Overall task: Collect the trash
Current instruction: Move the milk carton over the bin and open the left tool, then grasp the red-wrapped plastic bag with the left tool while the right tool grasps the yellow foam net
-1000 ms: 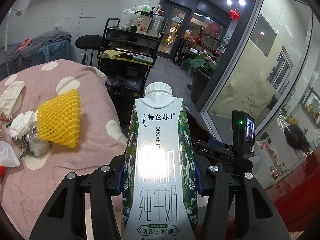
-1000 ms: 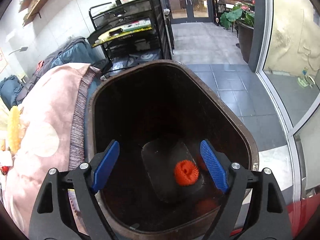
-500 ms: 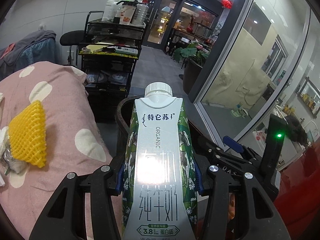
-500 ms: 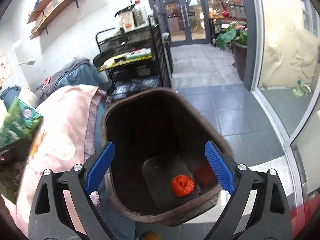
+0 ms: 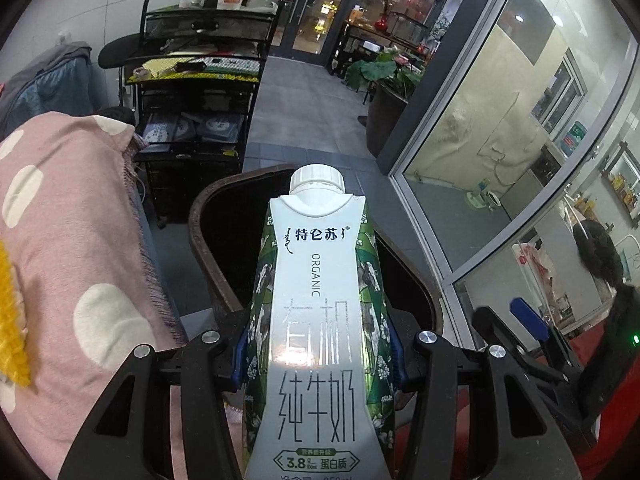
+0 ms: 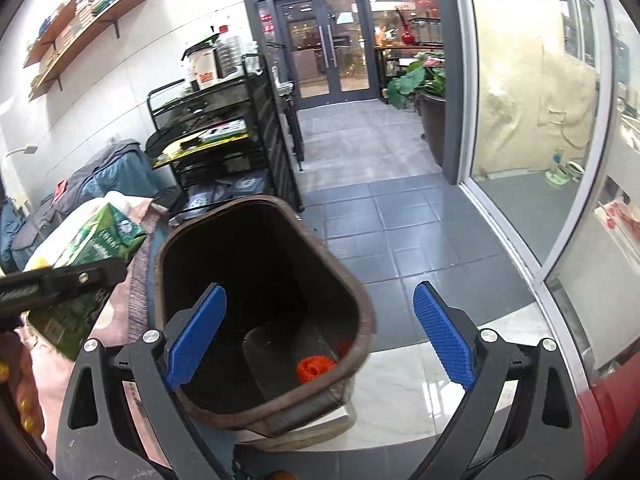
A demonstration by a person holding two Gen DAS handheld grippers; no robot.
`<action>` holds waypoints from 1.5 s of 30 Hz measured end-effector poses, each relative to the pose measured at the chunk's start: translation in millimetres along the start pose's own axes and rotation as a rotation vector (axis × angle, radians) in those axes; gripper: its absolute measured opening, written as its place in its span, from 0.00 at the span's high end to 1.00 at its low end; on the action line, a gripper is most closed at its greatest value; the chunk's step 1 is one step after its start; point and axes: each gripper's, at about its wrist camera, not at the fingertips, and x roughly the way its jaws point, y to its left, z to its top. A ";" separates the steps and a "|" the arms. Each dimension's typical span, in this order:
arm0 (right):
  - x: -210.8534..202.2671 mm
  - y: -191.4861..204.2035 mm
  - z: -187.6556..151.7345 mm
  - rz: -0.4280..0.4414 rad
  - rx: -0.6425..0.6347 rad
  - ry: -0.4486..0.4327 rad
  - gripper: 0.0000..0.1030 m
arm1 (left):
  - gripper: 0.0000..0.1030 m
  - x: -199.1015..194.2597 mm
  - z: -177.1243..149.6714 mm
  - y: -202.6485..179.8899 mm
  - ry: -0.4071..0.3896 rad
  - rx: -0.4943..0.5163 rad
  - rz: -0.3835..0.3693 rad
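I have the milk carton (image 5: 316, 320), white-fronted with green sides and a white screw cap, pinched upright between the blue pads (image 5: 239, 354) of my left hand-held gripper (image 5: 318, 356), the pads pressing on its two green flanks low on the body. The capped top of the carton sits in front of the dark opening of the brown trash bin (image 5: 208, 256), whose rim curves around behind it. From the right wrist view the same carton (image 6: 92, 248) shows at the left edge, crossed by a black finger of the left tool, just beside the bin's (image 6: 332, 272) left rim. My right hand-held gripper (image 6: 320, 336) is empty, its jaws spread wide and nothing between them; its left pad lies over the bin's mouth and its right pad over the grey tiled floor (image 6: 400, 220). Down on the bin's bottom lies an orange net ball (image 6: 314, 368). Left of the bin is the pink surface cloth with white dots (image 5: 72, 240), a bit of yellow foam netting (image 5: 10, 320) lying on it at the edge. Beyond stands a black wire cart (image 5: 200, 92), then glass doors (image 6: 332, 44).
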 end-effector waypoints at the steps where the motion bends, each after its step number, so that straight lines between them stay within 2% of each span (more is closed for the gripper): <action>1: -1.2 -3.5 -0.8 -0.002 0.008 -0.001 0.09 | 0.51 5.1 1.9 -0.8 0.011 -0.007 0.003; 10: -15.5 -16.2 -0.6 -0.025 0.029 -0.038 0.09 | 0.51 55.6 12.6 -5.0 0.131 -0.056 0.018; 17: -18.0 -17.2 2.5 -0.034 0.028 -0.052 0.09 | 0.51 69.1 8.2 -12.3 0.165 -0.039 0.015; 18: -17.9 -16.5 2.7 -0.037 0.026 -0.050 0.09 | 0.51 70.4 8.6 -13.3 0.168 -0.027 0.021; 20: -17.8 -16.8 2.9 -0.035 0.029 -0.046 0.09 | 0.42 70.9 8.6 -17.1 0.166 0.001 0.040; 22: -17.8 -17.1 3.6 -0.032 0.033 -0.043 0.09 | 0.26 68.2 8.2 -21.5 0.152 0.028 0.054; 24: -17.8 -17.4 4.2 -0.033 0.032 -0.040 0.09 | 0.21 65.6 7.4 -24.6 0.139 0.056 0.066; 30: -24.6 -15.9 6.8 -0.025 0.036 -0.062 0.09 | 0.17 44.1 4.5 -23.8 0.078 0.072 0.087; 40: -34.0 -0.9 13.0 0.023 0.052 -0.084 0.06 | 0.09 -27.5 -4.7 -23.3 -0.122 0.106 0.090; 45: -39.5 5.2 14.9 0.050 0.064 -0.101 0.06 | 0.09 -60.9 -15.3 -13.4 -0.205 0.117 0.153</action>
